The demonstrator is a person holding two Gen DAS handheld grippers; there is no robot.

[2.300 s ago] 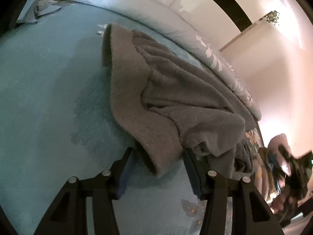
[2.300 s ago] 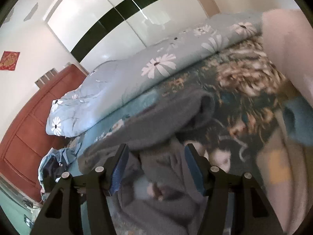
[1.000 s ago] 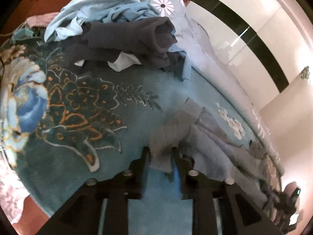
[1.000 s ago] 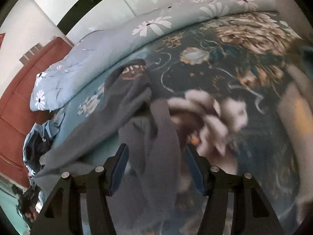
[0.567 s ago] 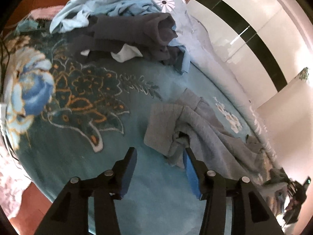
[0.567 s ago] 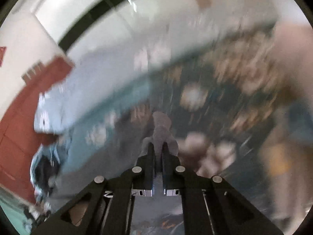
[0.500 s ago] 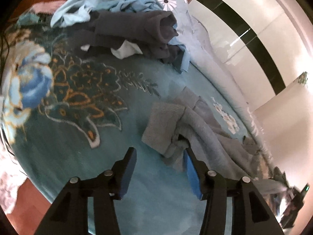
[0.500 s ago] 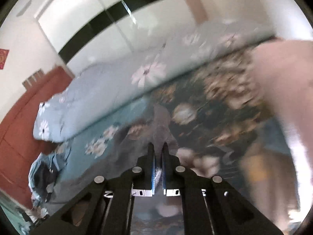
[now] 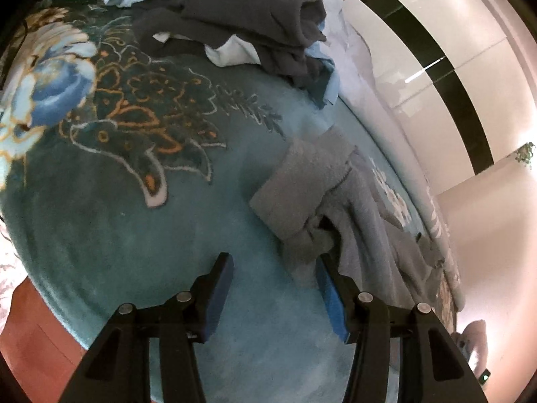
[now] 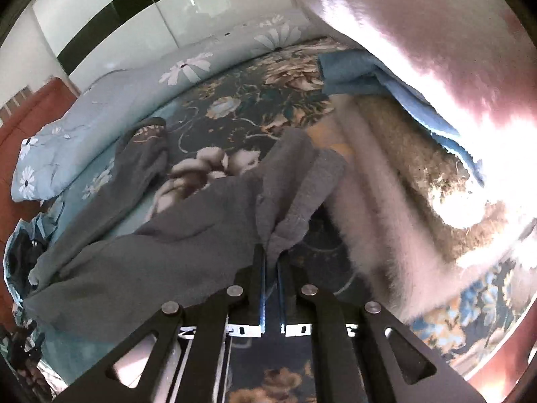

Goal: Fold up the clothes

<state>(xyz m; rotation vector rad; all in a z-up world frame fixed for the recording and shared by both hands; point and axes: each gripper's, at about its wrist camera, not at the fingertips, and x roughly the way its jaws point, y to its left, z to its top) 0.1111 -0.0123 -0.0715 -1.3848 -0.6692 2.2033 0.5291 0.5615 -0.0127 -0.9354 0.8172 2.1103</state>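
Lengthwise, grey garment [image 9: 339, 208] stretched on teal blanket [image 9: 134, 235], long axis running 10 to 4 o'clock in left view; ribbed cuff end at 10. Fleecy, rumpled, bunched near the cuff. Left gripper [image 9: 273, 287] wide, empty, right pad just touching the bunch. Right gripper [image 10: 271, 262] clamped narrow on a lifted fold of the garment [image 10: 174, 241]. Heap of dark and pale-blue clothes [image 9: 241, 23] at 12 o'clock.

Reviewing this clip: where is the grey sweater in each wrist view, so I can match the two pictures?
Left wrist: grey sweater lies right of centre on the teal blanket, beside the open left tool.
Right wrist: grey sweater at centre-left, its cuff pinched in the shut right tool.
Shared landmark: the daisy-print duvet.
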